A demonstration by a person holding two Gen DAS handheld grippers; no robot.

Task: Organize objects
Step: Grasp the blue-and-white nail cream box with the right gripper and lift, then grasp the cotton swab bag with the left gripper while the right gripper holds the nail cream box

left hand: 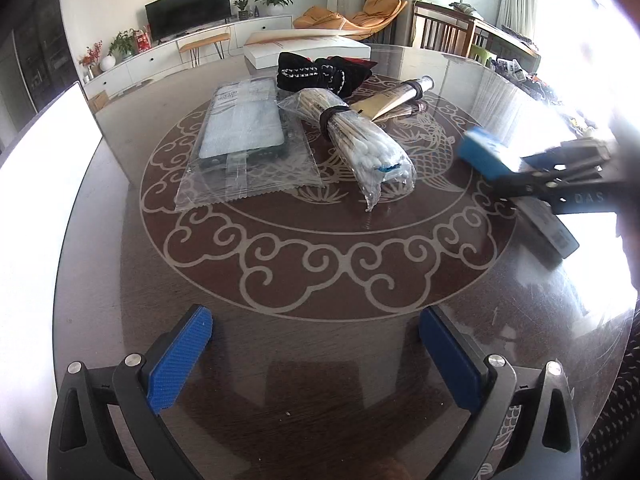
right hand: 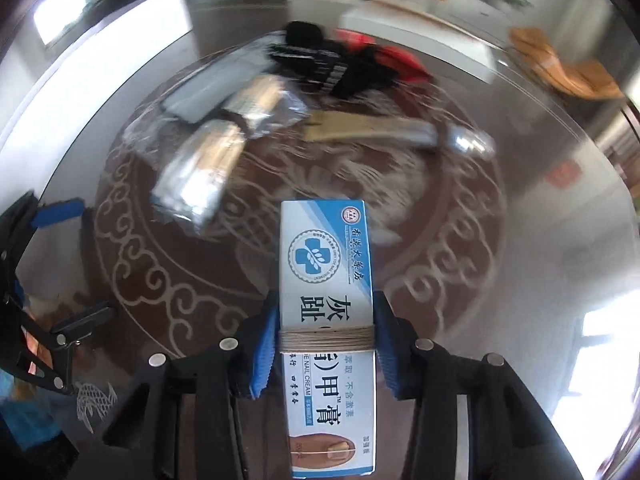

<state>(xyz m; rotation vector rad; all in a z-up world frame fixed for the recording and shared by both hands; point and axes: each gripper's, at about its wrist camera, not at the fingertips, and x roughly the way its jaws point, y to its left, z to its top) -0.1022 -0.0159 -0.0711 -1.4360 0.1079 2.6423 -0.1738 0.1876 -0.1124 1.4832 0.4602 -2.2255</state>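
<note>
A blue-and-white nail cream box (right hand: 328, 308) is clamped between the blue pads of the right gripper (right hand: 326, 350), its long axis running straight forward along the fingers, and it is carried clear above the glass table (right hand: 500, 280). The other items lie ahead of it and somewhat to the left, grouped near the table's middle — the bagged cotton swabs (left hand: 360, 140), the flat packet in clear wrap (left hand: 244, 132), the black pouch (left hand: 320, 72) and the tan tube (left hand: 396, 98). The box is wound with a band of tan thread where it is gripped; it appears rigid and undented. The left gripper (left hand: 316, 356) is held wide open with nothing between its pads, low over the near edge — the swabs are judged nearer to it.
</note>
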